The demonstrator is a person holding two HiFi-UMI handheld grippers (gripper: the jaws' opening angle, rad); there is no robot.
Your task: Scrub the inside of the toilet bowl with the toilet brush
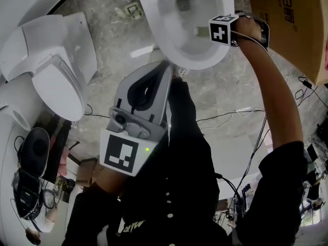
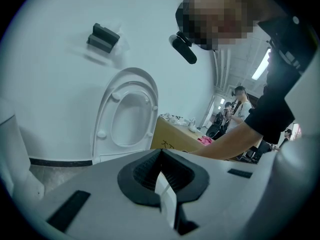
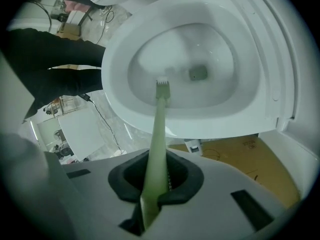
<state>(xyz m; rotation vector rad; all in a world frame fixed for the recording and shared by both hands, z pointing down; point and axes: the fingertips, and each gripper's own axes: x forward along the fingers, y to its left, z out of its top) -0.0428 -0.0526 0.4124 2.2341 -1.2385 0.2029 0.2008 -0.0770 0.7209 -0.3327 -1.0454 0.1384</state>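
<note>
Now the right gripper (image 3: 159,184) has its jaws clamped on the brush (image 3: 160,134) handle, with the bristles down inside the bowl (image 3: 125,44) (just short of the drain (image 3: 198,73)). The left gripper (image 2: 162,176), jaws closed on nothing, hangs well apart by the person's torso (image 1: 174,178).

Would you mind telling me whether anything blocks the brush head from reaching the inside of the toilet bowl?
Nothing visible does. The right gripper is shut on the toilet brush, whose head reaches into the open toilet bowl; no lid covers it.
</note>
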